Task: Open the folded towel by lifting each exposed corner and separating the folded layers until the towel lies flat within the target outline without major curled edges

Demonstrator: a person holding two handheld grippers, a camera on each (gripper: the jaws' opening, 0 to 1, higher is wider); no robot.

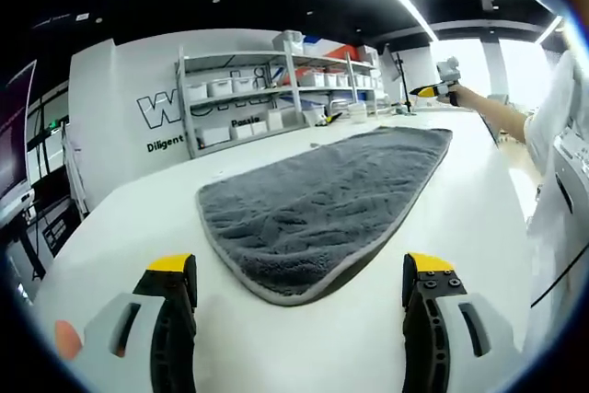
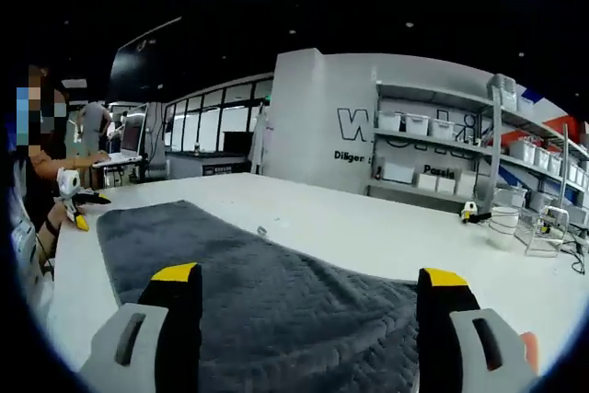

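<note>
White tabletop [image 1: 120, 227] stretching back to a wall with partly hidden lettering and metal shelving [image 1: 276, 89] stacked with bins. Seen from the left gripper view: grey towel [image 1: 322, 195] spread long across the tabletop, near rounded end just ahead of the left claw [image 1: 299, 306], far end reaching toward the far edge. Left claw spread wide, holding nothing, poised low before the hemmed edge, probably to check or tidy it. Other claw [image 1: 440, 85] raised beyond the far end of the towel, held by an outstretched arm. No target outline to be made out on the tabletop. Far hem too small to judge for curls.

Seen from the right gripper view: same towel [image 2: 276, 310] from its opposite end, running under the right claw [image 2: 308, 319], which hangs spread and empty above the cloth, likely clear of it. Near edge cut off at the bottom, so contact hard to tell. Left claw [image 2: 74, 198] small at the far end near the person. Tiny speck on the tabletop beside the towel, not identifiable. Looks unfolded and mostly flat.
</note>
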